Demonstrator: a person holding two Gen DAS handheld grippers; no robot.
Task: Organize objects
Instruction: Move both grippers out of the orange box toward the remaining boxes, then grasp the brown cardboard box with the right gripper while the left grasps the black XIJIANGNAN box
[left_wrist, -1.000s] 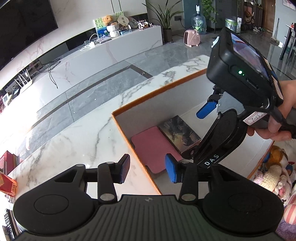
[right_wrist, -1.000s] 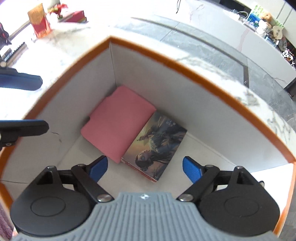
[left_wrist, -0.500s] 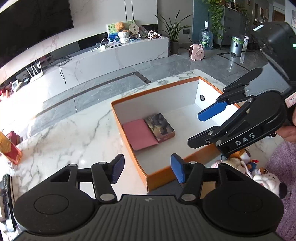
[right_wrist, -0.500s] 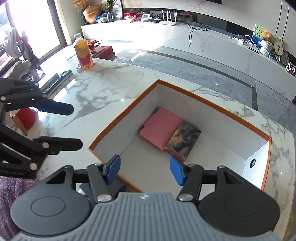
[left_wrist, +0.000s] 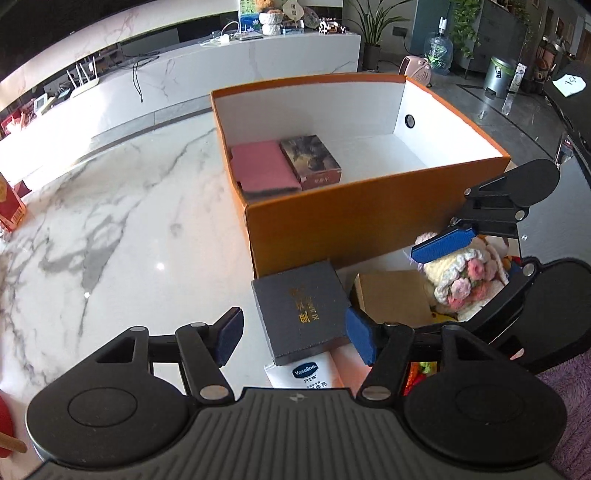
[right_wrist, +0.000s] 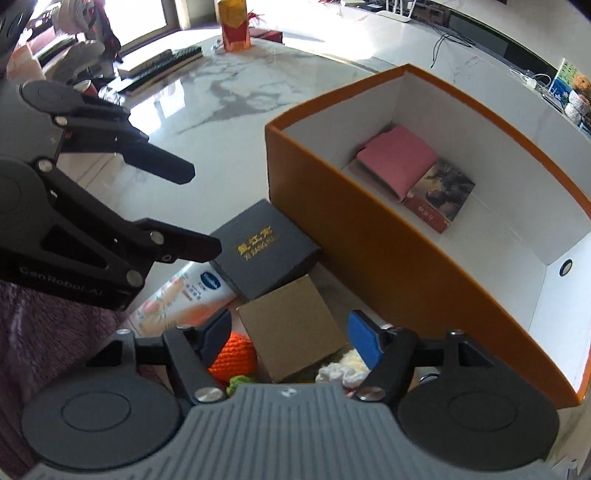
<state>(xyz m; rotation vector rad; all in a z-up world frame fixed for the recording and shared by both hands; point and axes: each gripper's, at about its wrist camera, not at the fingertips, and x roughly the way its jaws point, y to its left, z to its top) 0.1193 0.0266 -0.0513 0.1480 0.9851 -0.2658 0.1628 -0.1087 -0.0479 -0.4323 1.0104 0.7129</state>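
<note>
Two grippers, both wide open and holding nothing; jaws on each have just been opening. Left gripper (left_wrist: 294, 331) hangs over the black box (left_wrist: 301, 310), pads not touching it. Right gripper (right_wrist: 291, 334) sits above the brown carton (right_wrist: 295, 325). Both lie on the marble table (left_wrist: 110, 236) just beside the orange bin (left_wrist: 369, 218), which holds a pink pouch (left_wrist: 263, 166) and a book (left_wrist: 310, 157) side by side.

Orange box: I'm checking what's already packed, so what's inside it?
Inside the orange box lie a pink pouch and, beside it, a picture book. Anything under them is hidden.
</note>
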